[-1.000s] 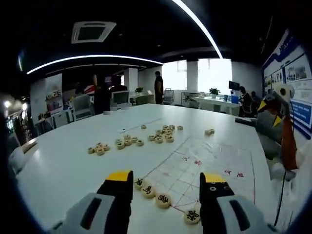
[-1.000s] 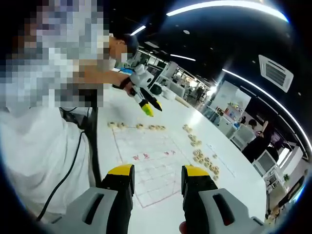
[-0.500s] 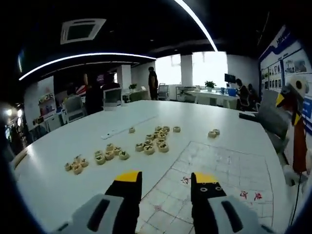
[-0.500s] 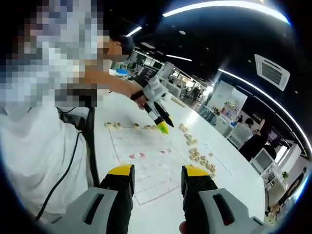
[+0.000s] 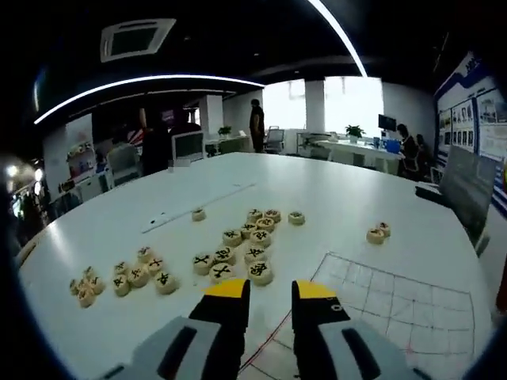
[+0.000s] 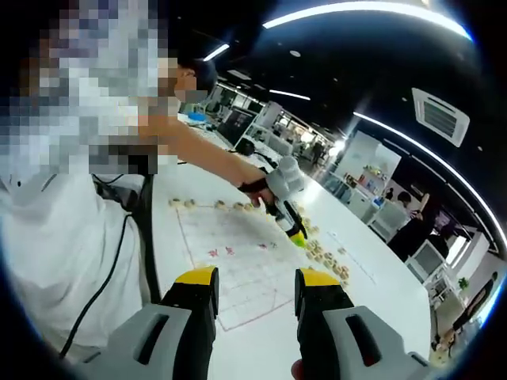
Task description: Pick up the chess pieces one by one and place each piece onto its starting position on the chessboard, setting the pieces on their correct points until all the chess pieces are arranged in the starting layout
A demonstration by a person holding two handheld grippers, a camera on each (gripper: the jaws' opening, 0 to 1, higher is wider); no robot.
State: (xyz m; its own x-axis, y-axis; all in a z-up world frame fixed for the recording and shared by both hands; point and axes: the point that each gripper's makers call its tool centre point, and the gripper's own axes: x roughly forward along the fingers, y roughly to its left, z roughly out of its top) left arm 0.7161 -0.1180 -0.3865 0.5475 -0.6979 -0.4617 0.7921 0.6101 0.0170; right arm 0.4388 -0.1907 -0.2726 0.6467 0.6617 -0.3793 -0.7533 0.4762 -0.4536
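Loose round wooden chess pieces [image 5: 238,253] lie in a heap on the white table just ahead of my left gripper [image 5: 270,291]. Its yellow-tipped jaws stand a narrow gap apart with nothing between them. More pieces [image 5: 119,277] lie to the left, and two pieces [image 5: 378,233] to the right. The red-lined chessboard [image 5: 396,301] spreads at lower right. In the right gripper view my right gripper [image 6: 255,289] hangs open and empty above the chessboard [image 6: 238,261]. A row of placed pieces [image 6: 218,205] lines its far edge. The left gripper [image 6: 295,232] hovers by the loose pieces [image 6: 329,257].
A person in a white shirt [image 6: 63,261] stands at the table's left side, with a black cable [image 6: 119,261] hanging down. A single piece [image 5: 198,214] lies apart near a thin strip. Other people and desks stand far behind the table.
My left gripper has travelled from the row of placed pieces across the board to the loose heap, and its jaws have drawn closer together. The right gripper has stayed put.
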